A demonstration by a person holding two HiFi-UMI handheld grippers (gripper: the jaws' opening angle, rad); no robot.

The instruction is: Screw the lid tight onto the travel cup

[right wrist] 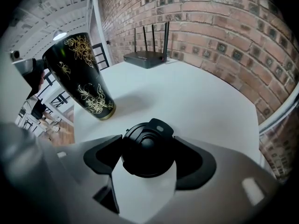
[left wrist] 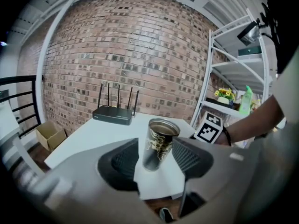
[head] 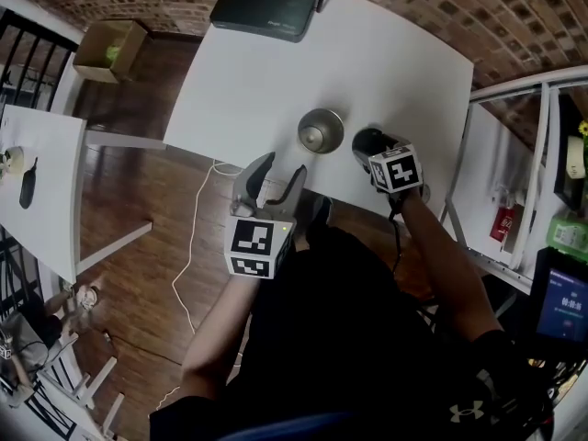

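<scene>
The right gripper (right wrist: pixel 148 158) stands wide open astride the black lid (head: pixel 367 141), which lies on the table (head: pixel 266 72) just right of the open cup (head: pixel 321 130). The left gripper (head: pixel 283 167) waits half open and empty on the cup's near side. Best to clamp the lid's rim squarely and keep it level, and to steady the cup before threading.

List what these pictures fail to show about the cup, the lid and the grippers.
Lid underside and thread: right gripper view, it lies flat on the table.
Right gripper jaws: head view, under its own marker cube.
Cup rim thread: too small in the head view and the left gripper view.
Cup's mouth: right gripper view, seen only from the side.
</scene>
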